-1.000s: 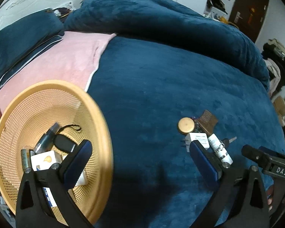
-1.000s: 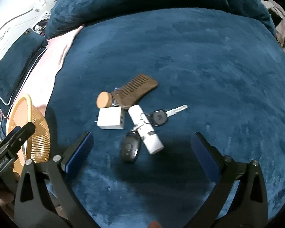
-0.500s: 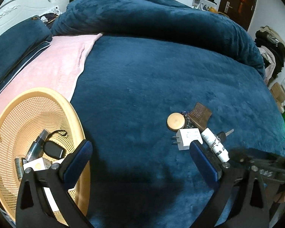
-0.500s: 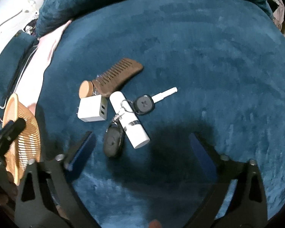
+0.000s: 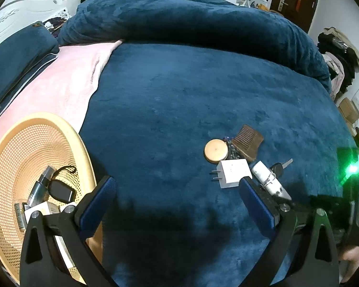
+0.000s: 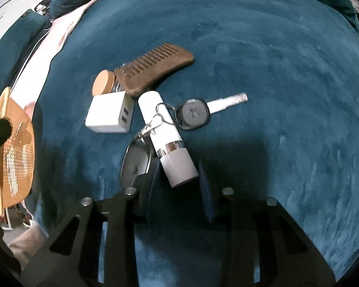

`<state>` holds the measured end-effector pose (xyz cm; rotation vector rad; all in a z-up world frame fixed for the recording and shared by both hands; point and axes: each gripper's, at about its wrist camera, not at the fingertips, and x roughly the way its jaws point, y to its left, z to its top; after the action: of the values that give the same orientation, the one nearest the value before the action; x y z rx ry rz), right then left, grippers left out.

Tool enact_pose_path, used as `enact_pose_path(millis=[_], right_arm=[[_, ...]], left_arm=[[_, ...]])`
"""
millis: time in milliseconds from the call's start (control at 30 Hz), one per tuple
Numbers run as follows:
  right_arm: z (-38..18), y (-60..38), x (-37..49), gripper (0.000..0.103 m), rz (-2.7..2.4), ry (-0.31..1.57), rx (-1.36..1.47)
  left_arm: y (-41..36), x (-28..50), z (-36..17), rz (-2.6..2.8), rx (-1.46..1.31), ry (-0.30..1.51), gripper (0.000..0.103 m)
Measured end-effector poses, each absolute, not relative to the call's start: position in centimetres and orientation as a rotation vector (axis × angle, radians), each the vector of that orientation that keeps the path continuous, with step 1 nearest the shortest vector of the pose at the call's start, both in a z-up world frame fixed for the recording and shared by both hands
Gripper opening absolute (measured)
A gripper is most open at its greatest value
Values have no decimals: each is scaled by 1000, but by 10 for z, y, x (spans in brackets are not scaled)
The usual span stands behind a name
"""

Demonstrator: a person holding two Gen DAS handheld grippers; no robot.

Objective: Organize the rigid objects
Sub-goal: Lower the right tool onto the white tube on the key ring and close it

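Closing around the white tube (image 6: 166, 131), the right gripper (image 6: 179, 179) grips its cap; the left gripper (image 5: 177, 196) hovers wide open.

On the bed (image 6: 263, 47), the comb (image 6: 155, 65) lies farthest back, with the round tin (image 6: 103, 82) at its left. The charger (image 6: 109, 114) sits before the tin; right of it come the tube (image 6: 165, 131), then the key (image 6: 203, 112). The basket (image 5: 47, 143) rests well left.
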<state>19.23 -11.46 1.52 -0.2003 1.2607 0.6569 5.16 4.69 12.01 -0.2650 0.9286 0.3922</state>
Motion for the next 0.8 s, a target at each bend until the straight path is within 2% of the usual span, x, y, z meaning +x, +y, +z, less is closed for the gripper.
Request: enact_pose_path(millis=[300,567,700,800], right_arm=[[19,-176,165,30,640,1296,-170],[15,-143,184,34,635,1247,-206],[16,-139,195,27,645,1219,-199],[23,-155,207,26,571,1178,-132]], left_arm=[[39,56,112,352,-287,957,102],[35,61,100,319,-323,999,102],[31,70,88,295,-335,1035,102],[27,84,75,275,-351,1069,102]])
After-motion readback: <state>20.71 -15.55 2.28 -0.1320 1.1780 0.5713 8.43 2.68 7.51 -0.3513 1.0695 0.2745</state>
